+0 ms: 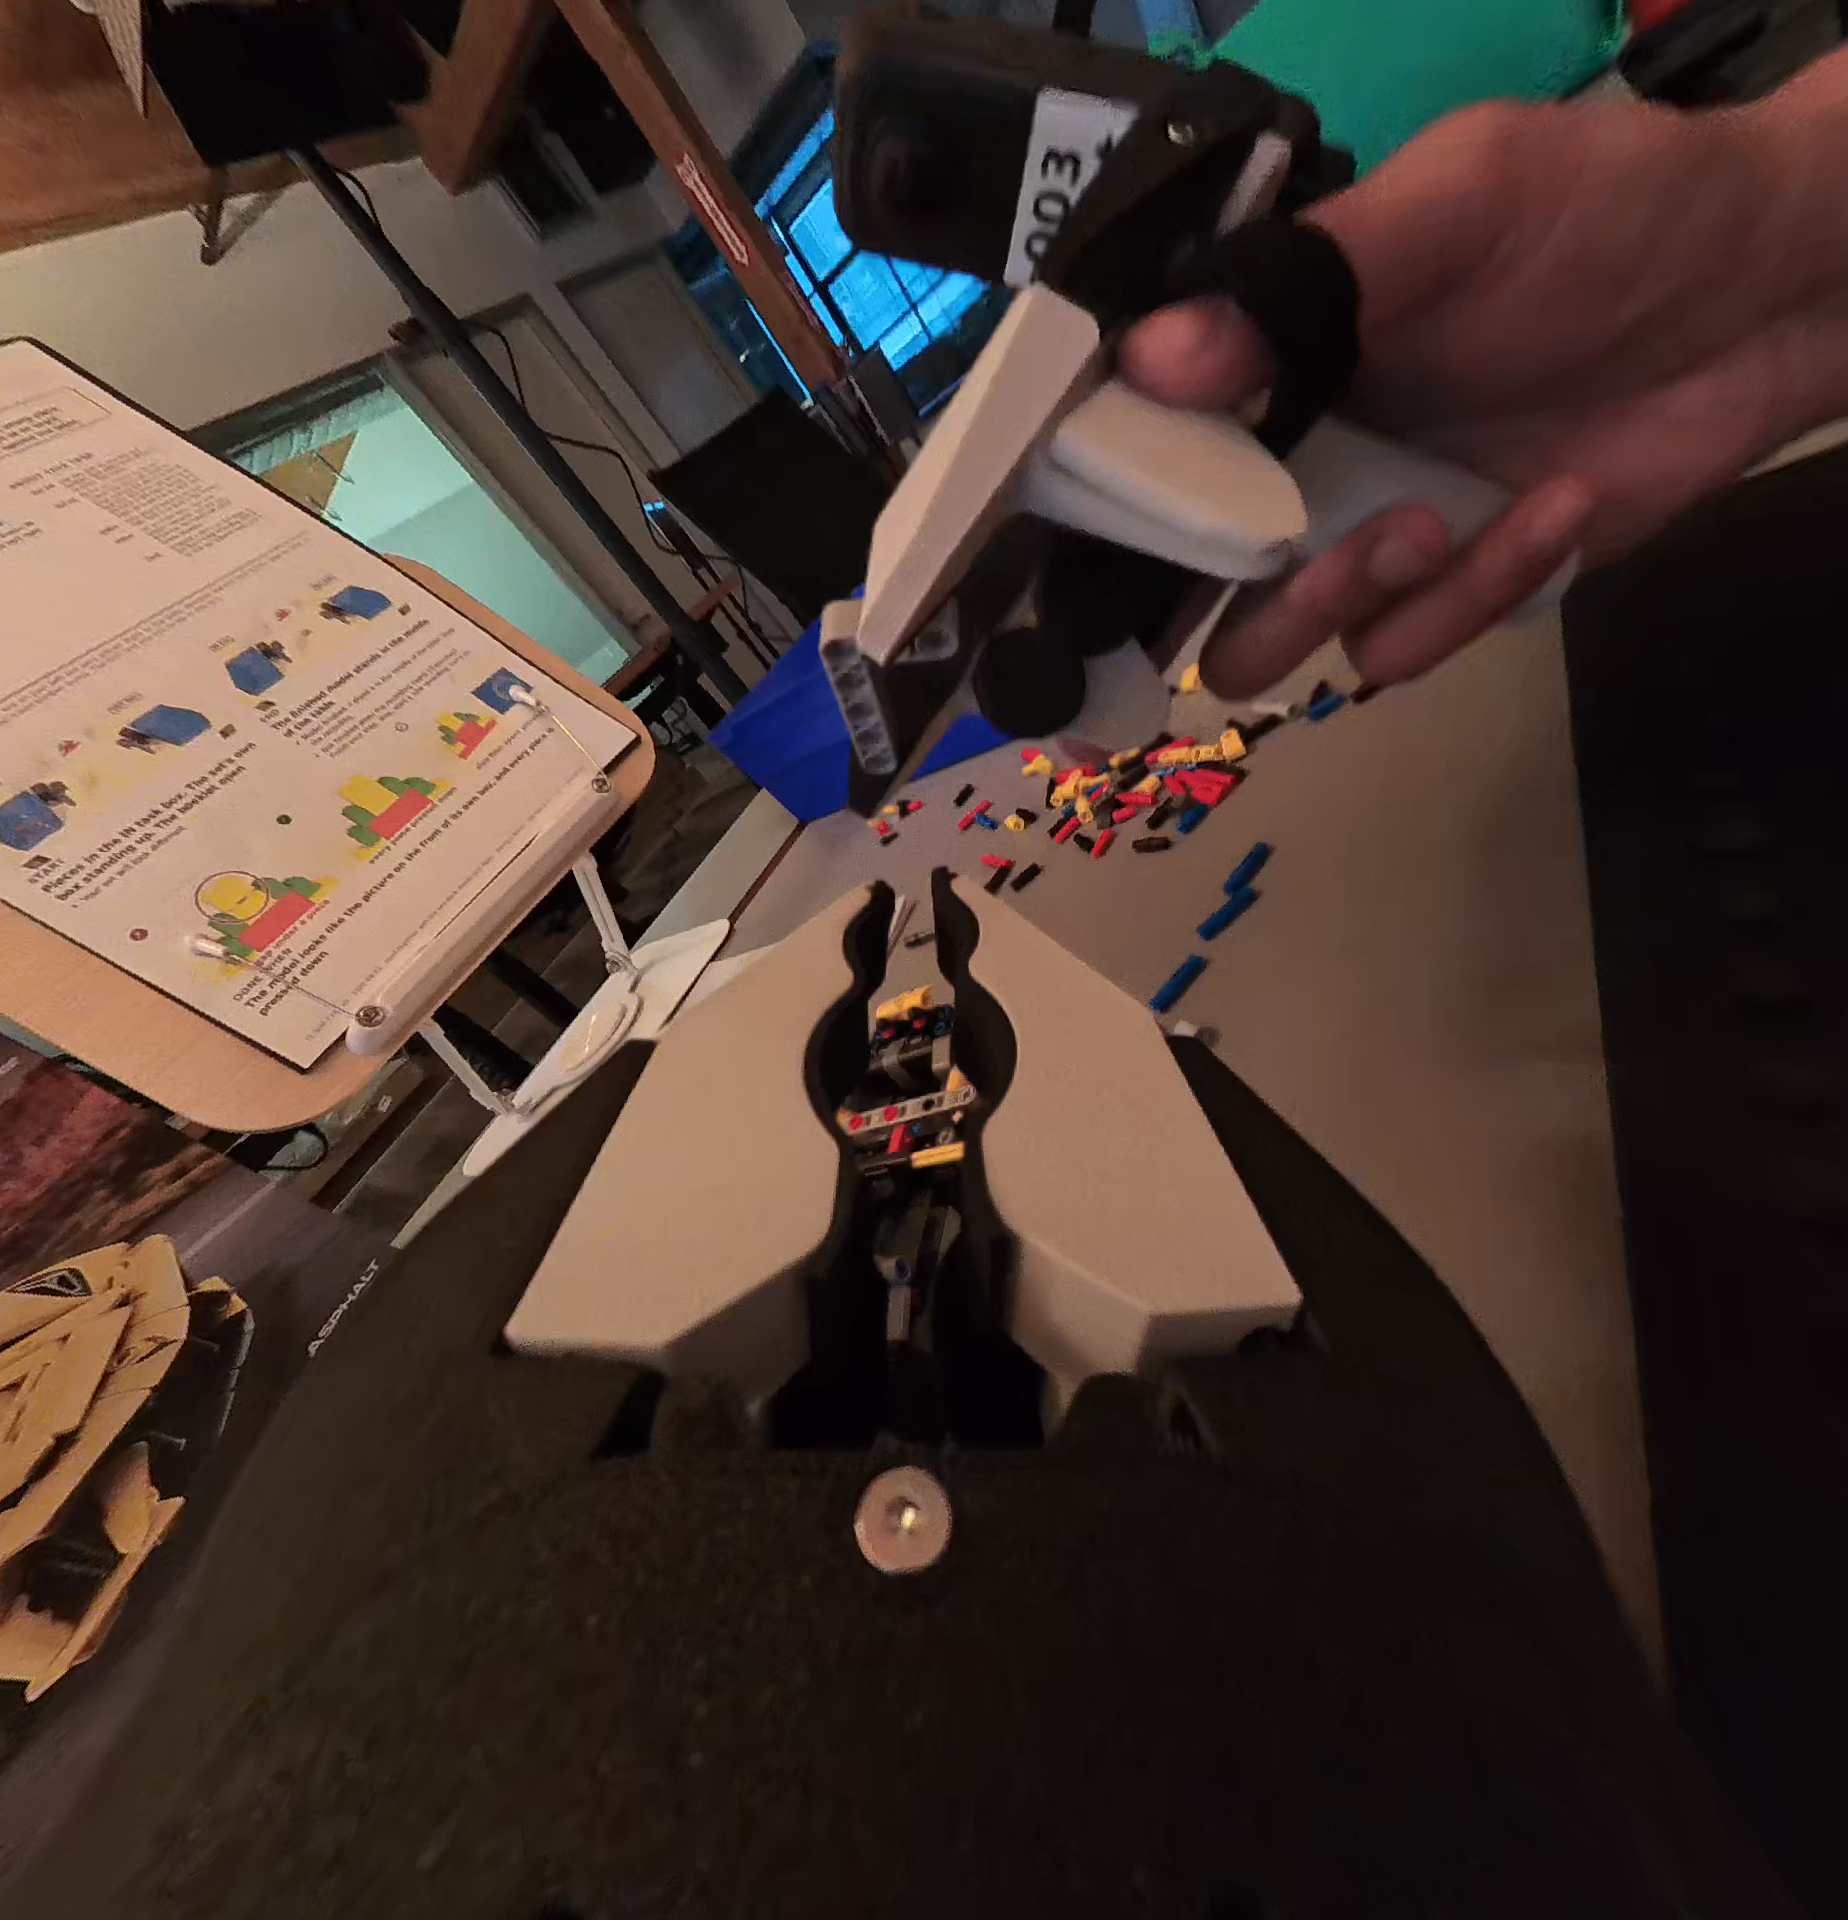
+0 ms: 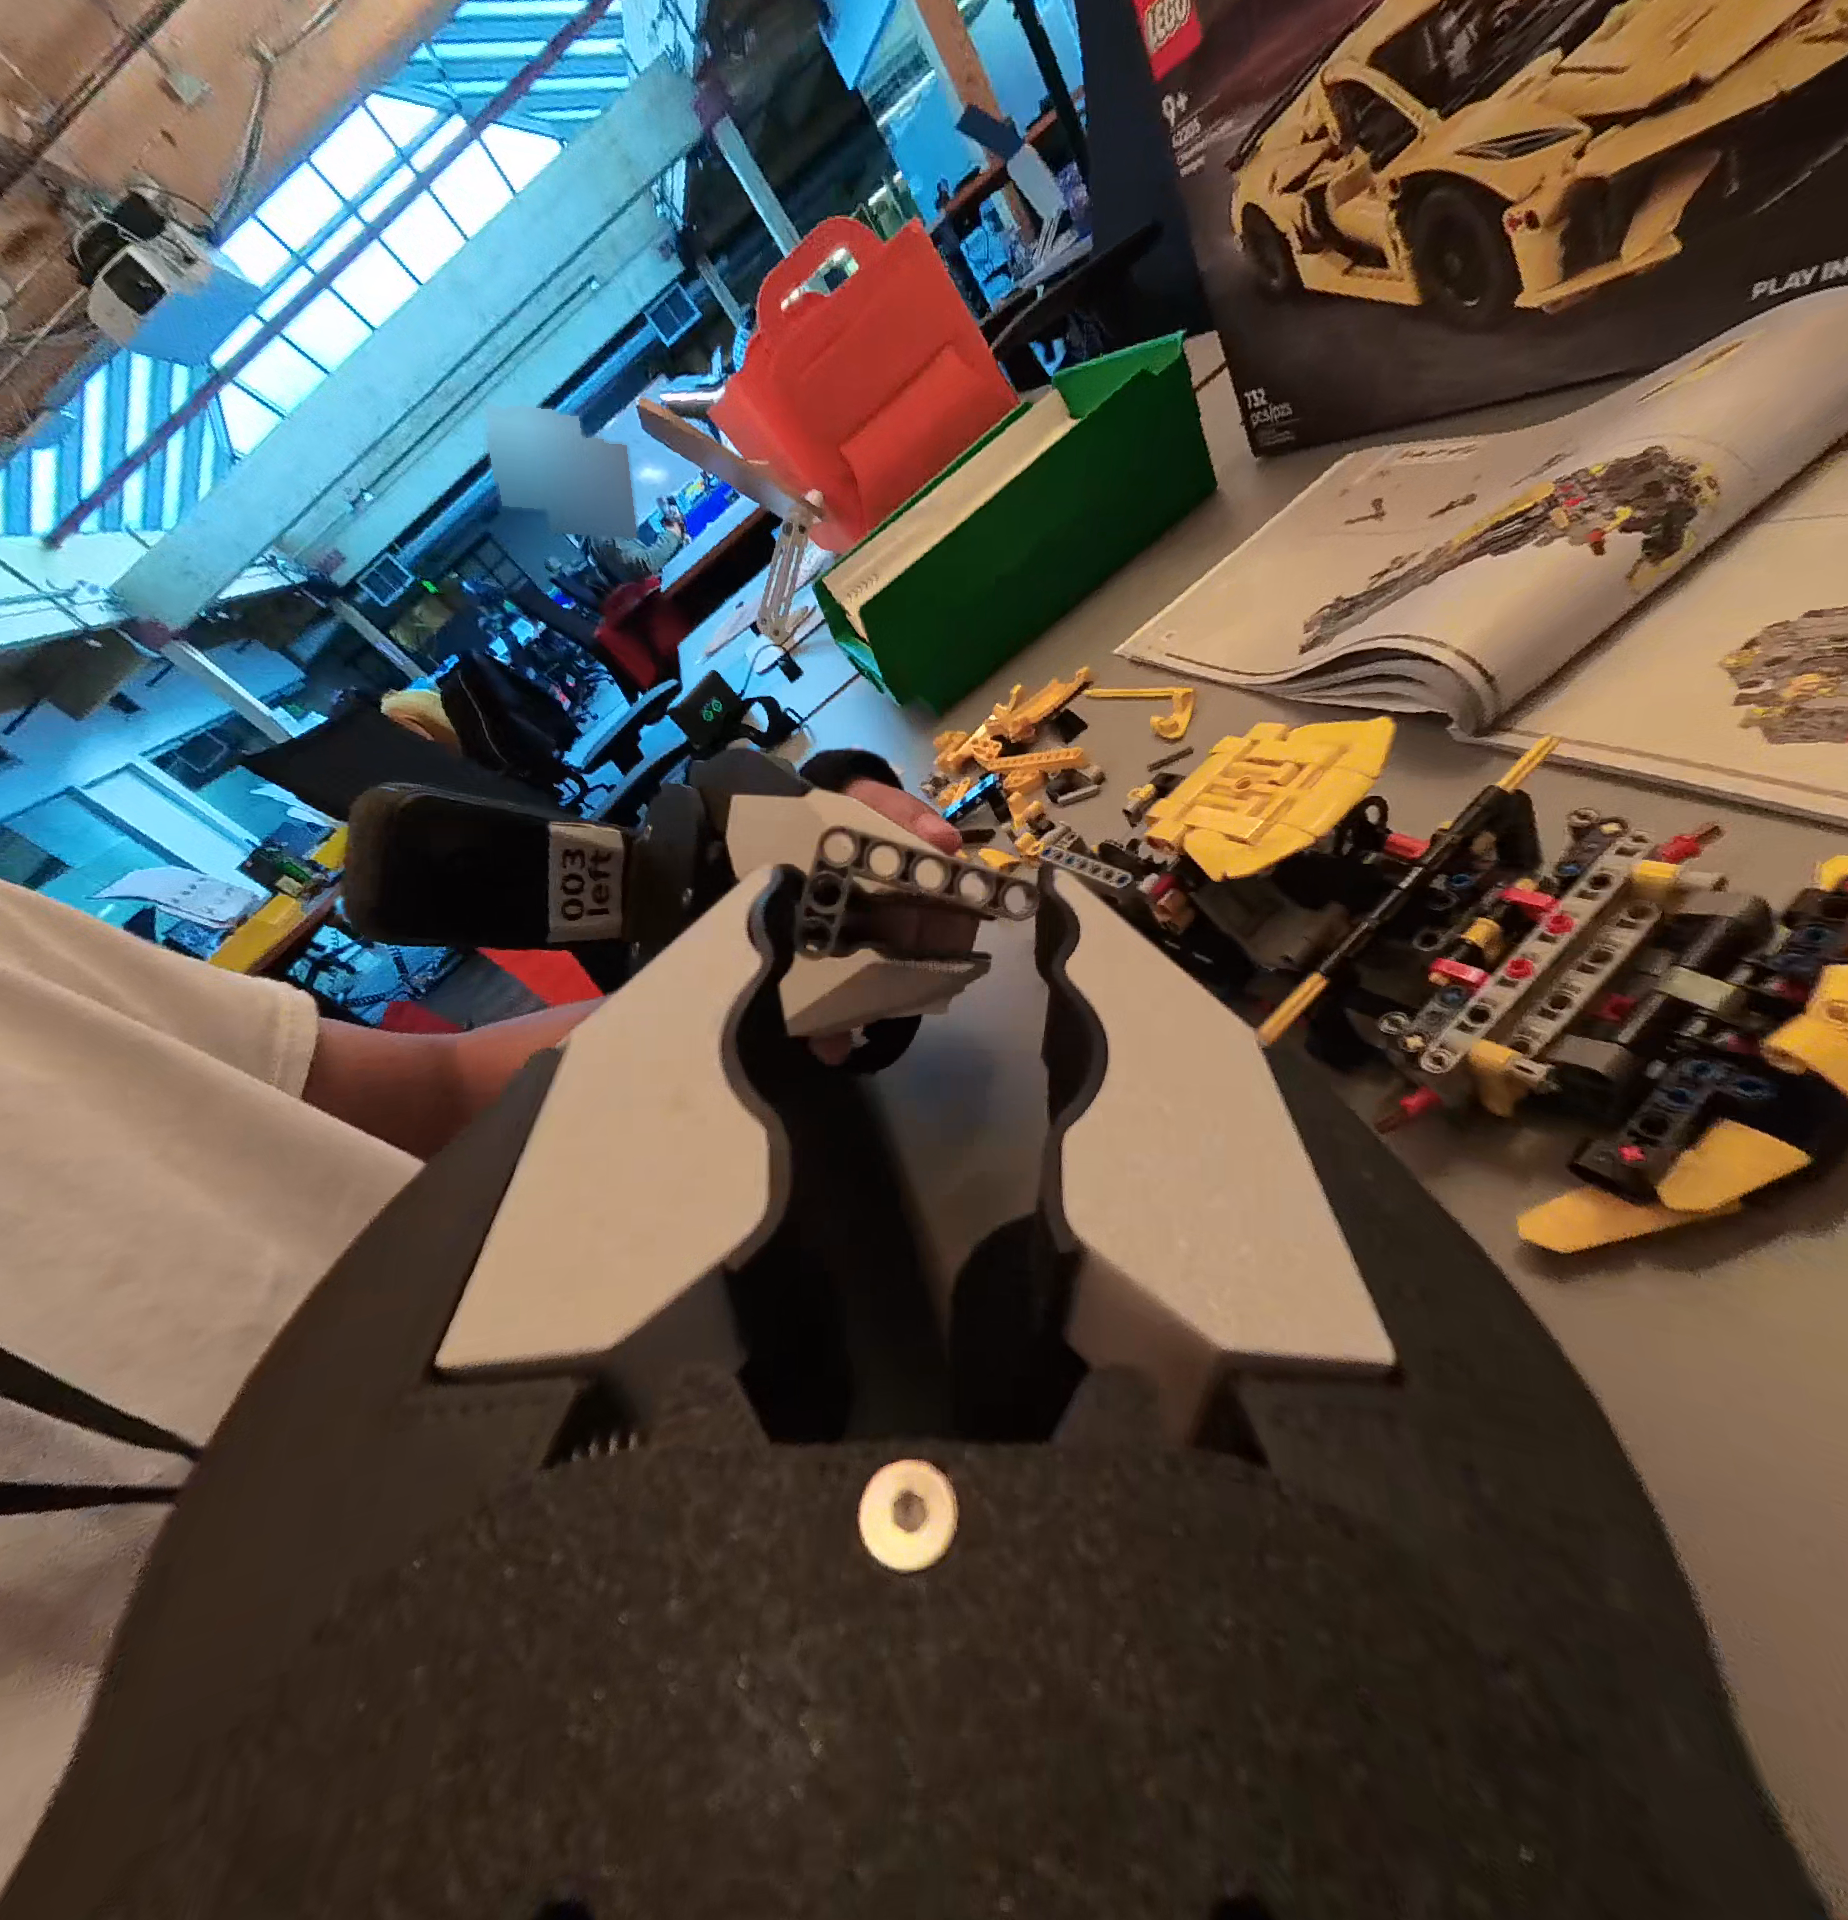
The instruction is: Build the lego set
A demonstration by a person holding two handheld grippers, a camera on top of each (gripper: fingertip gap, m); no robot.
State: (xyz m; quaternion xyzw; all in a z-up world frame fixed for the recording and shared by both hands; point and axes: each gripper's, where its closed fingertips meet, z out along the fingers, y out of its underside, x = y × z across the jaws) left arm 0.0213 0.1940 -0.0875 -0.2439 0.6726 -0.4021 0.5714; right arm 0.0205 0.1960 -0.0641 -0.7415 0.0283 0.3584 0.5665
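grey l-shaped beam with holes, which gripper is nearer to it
Right. The right gripper clamps the grey L-shaped beam between its fingertips. The left gripper, shut on a small lego assembly, points at the beam from just short of it, not touching.

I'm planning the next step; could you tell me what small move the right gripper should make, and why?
Probably lower the grey beam toward the half-built car: the right gripper grips it in the air, and the car lies to its right.

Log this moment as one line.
right tongs: shut on grey L-beam | left tongs: tips nearly together, load unclear | car chassis: unfinished, on table | loose pins: scattered
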